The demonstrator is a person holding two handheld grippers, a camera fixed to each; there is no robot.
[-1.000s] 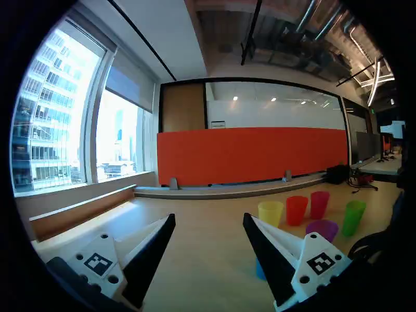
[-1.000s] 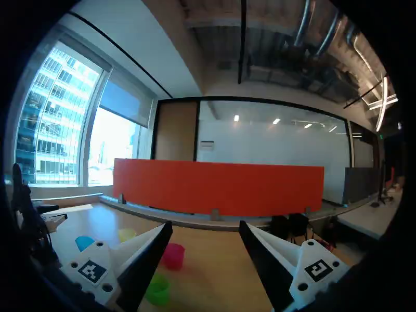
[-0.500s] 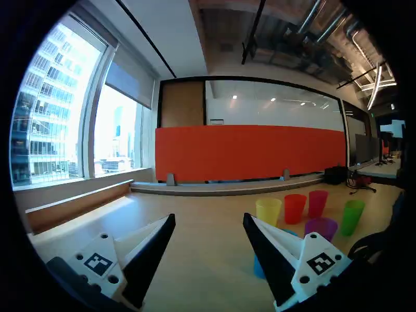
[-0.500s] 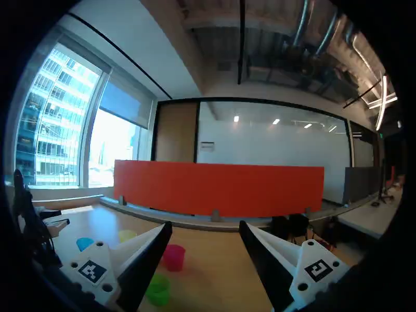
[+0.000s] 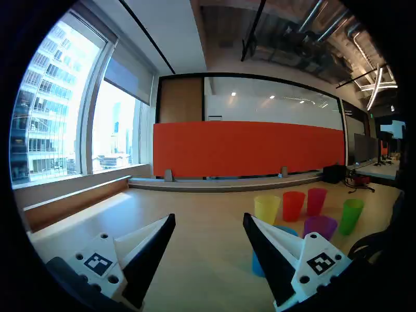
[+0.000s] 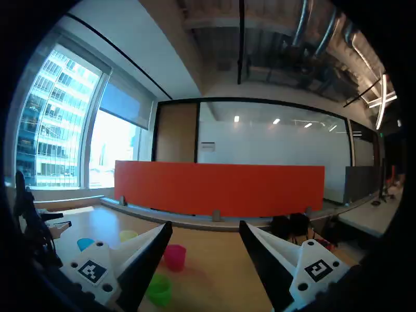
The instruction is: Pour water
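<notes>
In the left gripper view, my left gripper [image 5: 208,217] stands open above the wooden table [image 5: 197,208], with nothing between its fingers. Ahead to the right stand a yellow cup [image 5: 267,209], a red cup [image 5: 293,206], a pink cup [image 5: 316,201], a green cup [image 5: 351,216] and a purple cup [image 5: 321,227]. A blue cup [image 5: 257,263] is half hidden behind the right finger. My right gripper [image 6: 205,223] is open too, holding nothing. Its view has a pink cup [image 6: 174,257], a green cup [image 6: 158,289], a yellow cup [image 6: 127,235] and a blue cup [image 6: 85,243] low on the left.
An orange divider panel [image 5: 244,148] runs across the table's far edge, also seen as the orange panel [image 6: 218,190]. Tall windows [image 5: 52,119] and a wooden ledge [image 5: 73,200] line the left side. A black bag [image 5: 335,173] sits far right. A dark device [image 6: 34,229] is at the left edge.
The left gripper view has tipped down slightly: the cups sit higher in it and more of the blue cup shows. The right gripper view has hardly shifted. Both grippers stay open.
</notes>
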